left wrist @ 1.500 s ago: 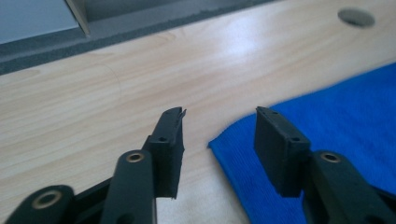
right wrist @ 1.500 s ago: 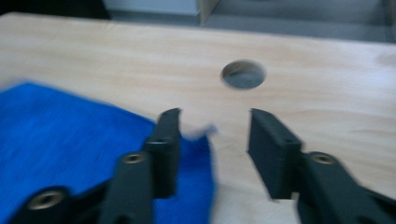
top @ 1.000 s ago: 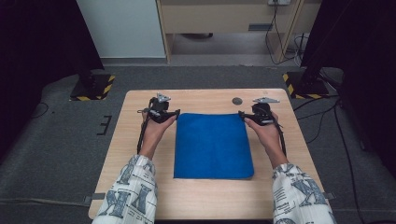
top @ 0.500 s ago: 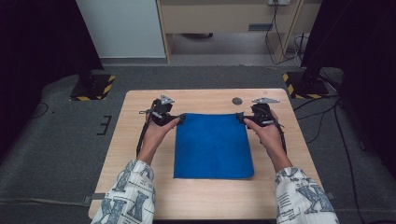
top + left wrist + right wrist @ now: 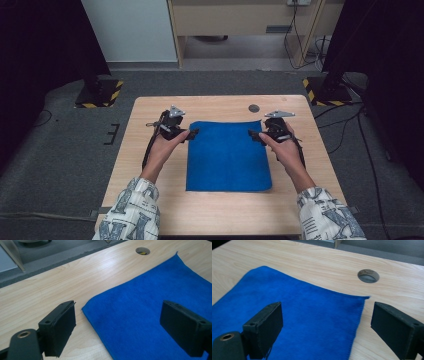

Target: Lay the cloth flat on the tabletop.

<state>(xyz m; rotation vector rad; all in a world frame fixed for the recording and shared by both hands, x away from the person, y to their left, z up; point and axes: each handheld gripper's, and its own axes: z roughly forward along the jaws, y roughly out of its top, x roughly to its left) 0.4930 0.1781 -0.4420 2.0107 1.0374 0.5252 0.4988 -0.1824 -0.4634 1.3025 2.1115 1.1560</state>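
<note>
At the blue cloth's (image 5: 227, 157) far corners, both hand-held grippers' jaws have just opened, releasing it

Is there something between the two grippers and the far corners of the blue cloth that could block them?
Nothing visible does. The left gripper and right gripper stand open at the far corners of the blue cloth, jaws just opened, on bare table.

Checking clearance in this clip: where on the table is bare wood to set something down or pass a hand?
Bare wood runs along the table near edge, below the blue cloth and between the sleeves, and along the far edge beyond the cloth, around the round hole. The side strips are crowded: the left gripper and right gripper, jaws open, sit at the cloth's far corners.
</note>
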